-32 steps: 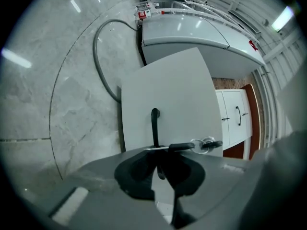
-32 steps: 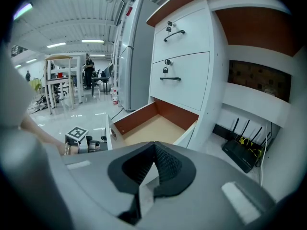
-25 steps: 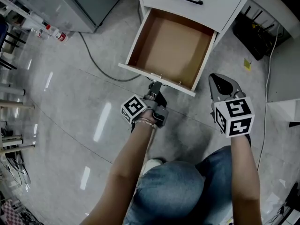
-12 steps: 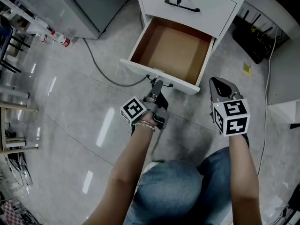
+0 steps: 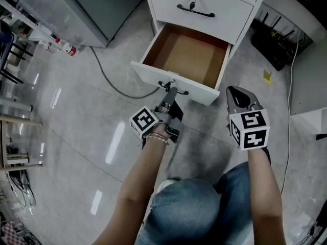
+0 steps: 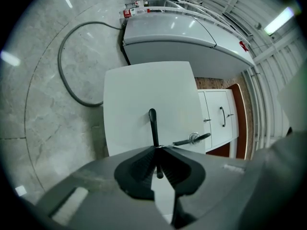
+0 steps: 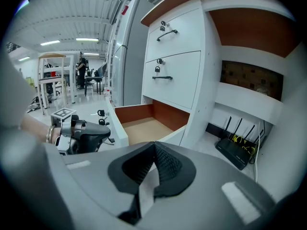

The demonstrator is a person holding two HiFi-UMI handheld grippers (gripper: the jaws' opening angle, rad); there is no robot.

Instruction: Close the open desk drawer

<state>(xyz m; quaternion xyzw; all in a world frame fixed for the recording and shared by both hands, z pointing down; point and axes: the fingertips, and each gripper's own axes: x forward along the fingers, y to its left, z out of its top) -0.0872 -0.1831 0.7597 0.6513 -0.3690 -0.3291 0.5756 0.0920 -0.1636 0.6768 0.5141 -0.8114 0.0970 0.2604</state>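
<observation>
The lowest desk drawer point(image 5: 153, 74) stands pulled out, its brown inside point(image 5: 186, 55) empty. A thin black handle point(image 5: 173, 84) sits on its white front, with a key beside it. My left gripper point(image 5: 171, 92) reaches level to that front and is shut on the handle. In the left gripper view the handle point(image 6: 152, 123) runs straight into the left gripper point(image 6: 157, 150) between the dark pads, and the key point(image 6: 192, 139) sticks out to the right. My right gripper point(image 5: 236, 93) hangs off the drawer's right corner, shut and holding nothing. The right gripper point(image 7: 154, 145) faces the open drawer point(image 7: 144, 123).
A shut drawer with a black handle point(image 5: 195, 10) sits above the open one. A grey cable point(image 5: 110, 75) curves over the floor at left, beside a grey cabinet point(image 5: 92, 9). A black router point(image 5: 273, 40) and a white cord point(image 5: 292, 86) lie at right. My knee point(image 5: 189, 208) is below.
My left gripper has risen a little along the drawer front to the handle's height. The drawer stands as far out as before. The right gripper has not moved.
</observation>
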